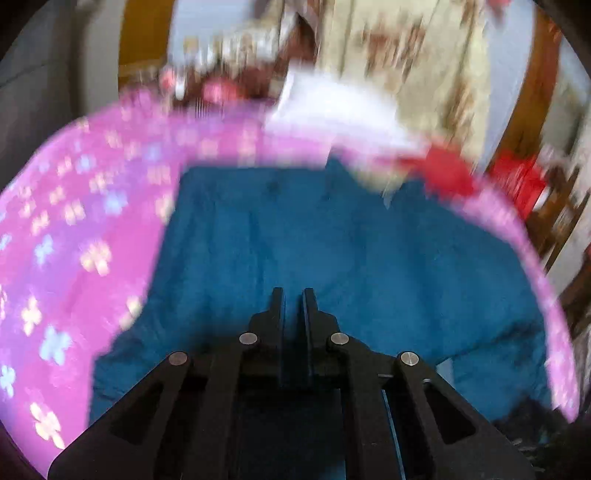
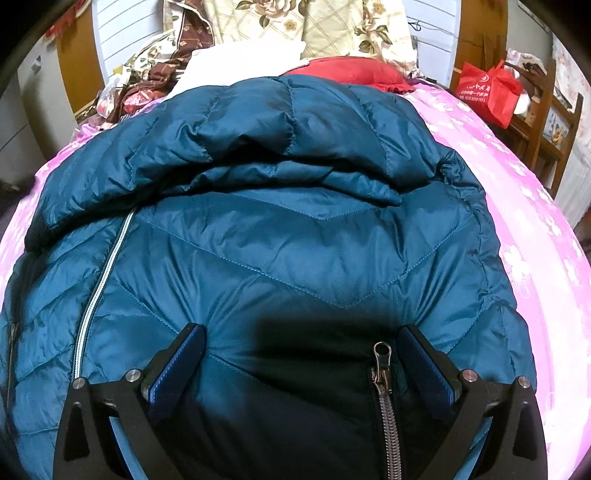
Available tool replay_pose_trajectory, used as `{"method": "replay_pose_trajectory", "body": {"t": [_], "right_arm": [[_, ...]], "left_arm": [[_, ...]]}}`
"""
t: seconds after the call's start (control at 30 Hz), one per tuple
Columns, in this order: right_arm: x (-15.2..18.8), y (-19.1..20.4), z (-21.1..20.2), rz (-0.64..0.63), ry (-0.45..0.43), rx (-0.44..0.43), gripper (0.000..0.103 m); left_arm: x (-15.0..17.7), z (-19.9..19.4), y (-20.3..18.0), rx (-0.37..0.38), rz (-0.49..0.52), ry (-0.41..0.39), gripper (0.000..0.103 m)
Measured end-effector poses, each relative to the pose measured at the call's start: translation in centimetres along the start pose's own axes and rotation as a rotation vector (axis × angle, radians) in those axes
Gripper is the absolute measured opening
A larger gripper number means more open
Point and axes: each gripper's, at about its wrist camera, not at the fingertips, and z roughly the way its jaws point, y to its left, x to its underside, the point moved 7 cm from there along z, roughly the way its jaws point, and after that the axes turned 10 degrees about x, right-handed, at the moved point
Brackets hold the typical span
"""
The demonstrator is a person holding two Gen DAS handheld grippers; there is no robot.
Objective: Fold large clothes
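Jacket (image 2: pixel 280 236), teal quilted puffer, fills centre of right wrist view, spread on pink floral bedsheet (image 2: pixel 524 206). Hood/upper part lies folded over in a thick roll across upper-middle of frame. Pale zipper line (image 2: pixel 99 288) runs diagonally down lower left of frame; metal zipper pull (image 2: pixel 381 369) sits lower centre-right, just inside the right-hand finger.

Right gripper (image 2: pixel 301 363) at bottom of frame, jaws wide apart, blue pads (image 2: pixel 428 365) showing, jacket fabric bulging between them; pads not visibly pressing on it. Dark shadow falls on the fabric between the fingers.

Left wrist view is motion-blurred. Same jacket (image 1: pixel 332 251) takes up centre + lower right of frame, sheet (image 1: pixel 81 240) curving round left and top. Left gripper (image 1: pixel 293 306) at bottom centre, black fingers drawn together w/ only a thin slit between; nothing seen in the slit, teal fabric right behind the tips, contact can't be told.

Further out: white cloth (image 2: pixel 240 59) and red pillow (image 2: pixel 351 72) just beyond jacket at top of right wrist frame, floral bedding (image 2: pixel 314 26) piled behind. Red bag (image 2: pixel 487 90) on wooden chair (image 2: pixel 546 125) at upper right, off the bed. In left wrist view white cloth (image 1: pixel 332 107) and red items (image 1: pixel 447 173) show as smears at upper right.
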Motion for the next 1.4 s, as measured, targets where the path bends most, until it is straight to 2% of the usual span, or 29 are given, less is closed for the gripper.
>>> {"method": "replay_pose_trajectory", "body": {"t": [0.03, 0.1, 0.2, 0.23, 0.3, 0.37, 0.43, 0.47, 0.5, 0.53, 0.57, 0.6, 0.63, 0.67, 0.77, 0.8, 0.87, 0.93, 1.03, 1.07, 1.1, 1.17, 1.2, 1.23, 1.37, 1.4], "right_arm": [[0.0, 0.0, 0.0, 0.002, 0.000, -0.002, 0.103], [0.0, 0.0, -0.1, 0.000, 0.001, -0.005, 0.103], [-0.5, -0.3, -0.4, -0.001, 0.021, -0.038, 0.101], [-1.1, -0.8, -1.0, 0.017, -0.001, -0.047, 0.100], [-3.7, -2.9, -3.1, 0.087, -0.135, -0.050, 0.100], [-7.1, -4.7, -4.2, 0.121, -0.231, -0.033, 0.100], [-10.5, -5.0, -3.8, 0.114, -0.276, -0.074, 0.100], [-12.0, -4.7, -3.3, 0.099, -0.301, -0.115, 0.100], [-13.1, -4.2, -2.8, 0.082, -0.311, -0.156, 0.100], [-14.1, -3.3, -1.4, 0.052, -0.292, -0.222, 0.100], [-14.3, -2.7, -0.2, 0.033, -0.263, -0.258, 0.100], [-14.4, -1.8, 2.1, 0.000, -0.197, -0.281, 0.100], [-13.8, -1.1, 4.6, -0.050, -0.121, -0.255, 0.100], [-13.2, -0.8, 6.2, -0.081, -0.083, -0.230, 0.103], [-13.4, -0.6, 6.5, -0.091, -0.033, -0.220, 0.103], [-13.9, -0.5, 6.1, -0.106, -0.017, -0.214, 0.099], [-15.3, -0.8, 4.4, -0.115, -0.054, -0.221, 0.093], [-18.5, -1.5, 2.3, -0.060, -0.163, -0.208, 0.093], [-22.0, -1.7, 2.2, 0.052, -0.237, -0.207, 0.096], [-22.8, -1.5, 4.0, 0.076, -0.205, -0.189, 0.103], [-22.7, -1.1, 5.8, 0.080, -0.152, -0.169, 0.103], [-21.7, 0.0, 11.1, 0.057, 0.016, -0.121, 0.103], [-21.9, 0.1, 11.3, 0.035, -0.029, -0.101, 0.103], [-21.8, 0.4, 11.5, 0.016, -0.034, -0.081, 0.103], [-22.5, 0.2, 10.6, -0.011, 0.019, -0.043, 0.102], [-22.8, -0.1, 9.5, 0.002, 0.003, -0.033, 0.097]], "left_arm": [[0.5, 0.9, 0.6, -0.009, -0.023, 0.040, 0.006], [0.8, 0.9, 1.0, -0.027, -0.021, 0.067, 0.006], [1.2, 0.0, 1.1, -0.051, -0.029, 0.067, 0.006], [0.9, -0.1, 1.4, -0.046, -0.043, 0.056, 0.006], [0.2, -1.4, 1.5, -0.042, -0.066, 0.004, 0.006], [-1.2, -2.9, 0.8, -0.052, -0.029, -0.073, 0.011], [-1.8, -3.3, -0.4, -0.038, 0.020, -0.115, 0.037], [-1.9, -2.8, -0.5, -0.050, 0.036, -0.112, 0.065], [-1.6, -1.9, -0.4, -0.086, 0.046, -0.088, 0.072], [-1.2, -1.2, 0.1, -0.109, 0.045, -0.059, 0.072], [-0.2, 0.3, 0.7, -0.136, 0.029, 0.006, 0.073], [0.3, 1.3, 1.1, -0.135, 0.016, 0.038, 0.075], [0.3, 1.4, 1.1, -0.135, 0.019, 0.032, 0.075], [0.2, 1.4, 1.0, -0.142, 0.021, 0.039, 0.076], [0.4, 1.2, 1.0, -0.162, 0.027, 0.047, 0.076], [0.5, 1.1, 1.2, -0.159, 0.020, 0.047, 0.076], [0.3, 1.3, 1.3, -0.147, 0.000, 0.050, 0.076], [0.4, 1.1, 1.4, -0.139, -0.025, 0.056, 0.076], [0.5, 1.1, 1.0, -0.147, -0.021, 0.055, 0.077], [0.6, 1.1, 1.0, -0.152, -0.021, 0.055, 0.078], [0.6, 1.1, 1.0, -0.154, -0.023, 0.056, 0.080], [0.6, 1.1, 0.8, -0.137, -0.031, 0.062, 0.086], [0.6, 1.2, 0.8, -0.134, -0.035, 0.072, 0.087], [0.6, 1.2, 0.9, -0.132, -0.036, 0.076, 0.088], [0.7, 1.4, 1.0, -0.141, -0.032, 0.086, 0.092], [0.8, 1.5, 0.9, -0.144, -0.030, 0.087, 0.092]]}}
